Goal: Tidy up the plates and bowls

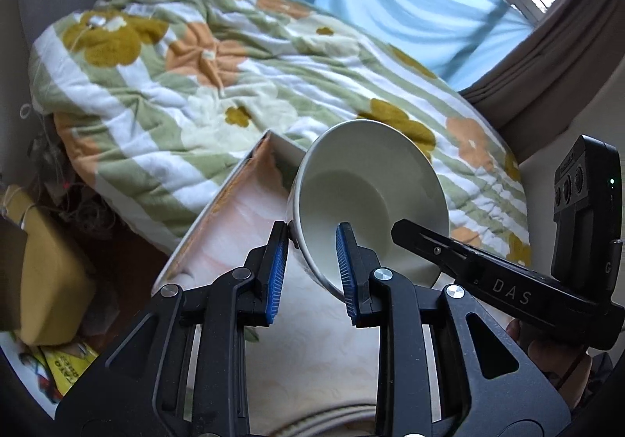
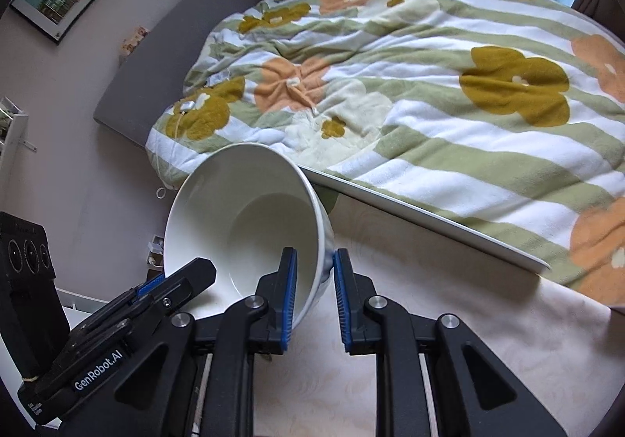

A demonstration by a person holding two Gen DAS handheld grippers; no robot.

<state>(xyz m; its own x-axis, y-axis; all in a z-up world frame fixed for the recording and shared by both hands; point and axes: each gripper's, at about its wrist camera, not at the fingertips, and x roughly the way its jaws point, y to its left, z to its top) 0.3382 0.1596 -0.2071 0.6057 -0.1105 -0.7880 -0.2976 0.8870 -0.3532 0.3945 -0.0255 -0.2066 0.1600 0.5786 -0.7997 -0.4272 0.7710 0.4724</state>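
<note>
Because both grippers share one white bowl (image 1: 371,198) by its rim, we see the chief risk in the two hands drifting apart or twisting against each other: the glazed wall is smooth and hard, and a pad could skid off it. The left gripper (image 1: 312,269) has its jaws nearly closed, one blue ribbed pad outside the wall and one inside, pinching the near rim. The right gripper (image 2: 314,296) grips the opposite side the same way, jaws drawn almost together on the thin wall. Held so, the bowl hangs tilted, mouth toward the cameras, above the worktop (image 2: 449,304) and apparently clear of it, though its underside is hidden.

If either pinch slackens, we judge the bowl would swing on the other grip and could strike the worktop's pale edge or drop. It looks like ceramic, so it would chip or break.

We note the bowl is deep and round with a narrow flat base inside. A faintly patterned, cream-coloured cover with a slight sheen lies over the worktop. Behind it sits a bed with a soft, rumpled quilt (image 2: 429,85), striped green and white with mustard and peach flowers.
</note>
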